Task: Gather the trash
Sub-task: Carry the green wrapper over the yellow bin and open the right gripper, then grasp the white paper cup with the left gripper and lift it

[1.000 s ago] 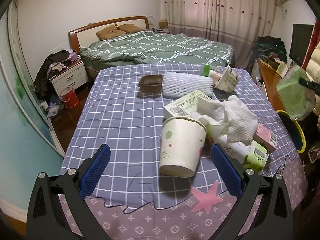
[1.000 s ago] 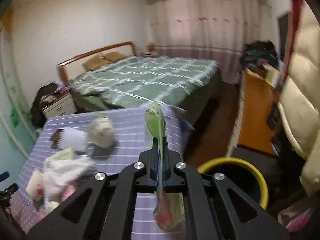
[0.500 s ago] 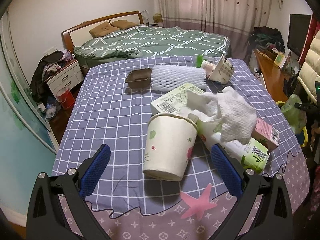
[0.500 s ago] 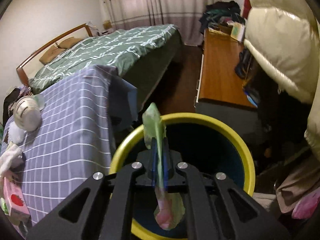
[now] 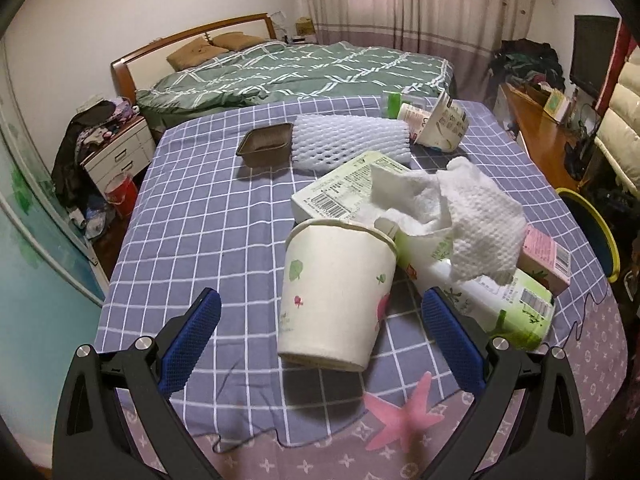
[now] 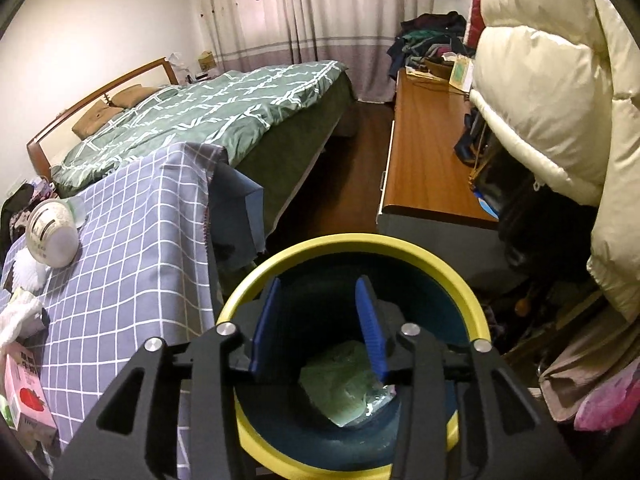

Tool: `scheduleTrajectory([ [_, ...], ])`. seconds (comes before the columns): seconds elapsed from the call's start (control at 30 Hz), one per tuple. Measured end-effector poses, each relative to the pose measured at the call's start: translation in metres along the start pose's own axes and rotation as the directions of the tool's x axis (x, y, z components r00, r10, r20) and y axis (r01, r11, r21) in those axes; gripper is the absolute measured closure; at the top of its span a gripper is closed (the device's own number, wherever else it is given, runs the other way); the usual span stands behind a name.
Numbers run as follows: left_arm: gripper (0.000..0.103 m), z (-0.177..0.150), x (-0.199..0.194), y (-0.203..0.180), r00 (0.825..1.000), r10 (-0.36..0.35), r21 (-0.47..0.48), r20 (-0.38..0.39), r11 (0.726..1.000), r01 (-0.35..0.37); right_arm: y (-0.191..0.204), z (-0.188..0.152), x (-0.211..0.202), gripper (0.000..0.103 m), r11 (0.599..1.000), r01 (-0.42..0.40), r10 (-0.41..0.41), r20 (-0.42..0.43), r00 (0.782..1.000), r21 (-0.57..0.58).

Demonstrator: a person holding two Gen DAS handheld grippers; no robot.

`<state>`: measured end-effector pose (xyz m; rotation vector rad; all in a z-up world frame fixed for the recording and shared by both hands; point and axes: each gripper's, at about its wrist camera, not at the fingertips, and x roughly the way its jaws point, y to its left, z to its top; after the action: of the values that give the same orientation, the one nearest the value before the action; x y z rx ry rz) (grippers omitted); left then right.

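Wrapper dropped in bin.

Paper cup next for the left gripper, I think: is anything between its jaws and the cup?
Nothing visible: the left gripper is open, with the tipped paper cup directly ahead, leaning on the green carton beside it.

Yellow-rimmed bin cut by frame edge, green wrapper partly behind right fingers

A crumpled pale-green wrapper lay at the bottom of the yellow-rimmed bin. On the worktop, a tipped paper cup leaned against a green-labelled bottle beneath a white tissue.
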<state>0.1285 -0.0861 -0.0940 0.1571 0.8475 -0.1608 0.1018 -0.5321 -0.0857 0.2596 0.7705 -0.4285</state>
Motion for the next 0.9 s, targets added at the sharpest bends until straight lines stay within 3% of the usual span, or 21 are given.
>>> scheduleTrajectory([
  [0.13, 0.004, 0.007, 0.013, 0.0, 1.0, 0.009, 0.05, -0.006, 0.999, -0.008, 0.008, -0.004, 0.003, 0.065, 1.0, -0.01, 0.01, -0.012, 1.0, -0.013],
  [0.47, 0.004, 0.017, 0.05, -0.006, 0.989, -0.061, 0.17, -0.137, 0.982, 0.085, 0.012, -0.01, 0.011, 0.064, 1.0, -0.013, 0.012, -0.041, 0.999, -0.022],
  [0.63, 0.004, 0.019, 0.065, -0.009, 0.983, -0.04, 0.212, -0.18, 0.974, 0.079, 0.012, -0.011, 0.011, 0.064, 1.0, -0.012, 0.011, -0.046, 0.999, -0.024],
  [0.9, 0.026, 0.025, 0.072, -0.004, 0.969, -0.104, 0.194, -0.226, 0.97, 0.15, 0.013, -0.015, 0.018, 0.064, 0.999, -0.019, 0.017, -0.071, 0.997, -0.031],
])
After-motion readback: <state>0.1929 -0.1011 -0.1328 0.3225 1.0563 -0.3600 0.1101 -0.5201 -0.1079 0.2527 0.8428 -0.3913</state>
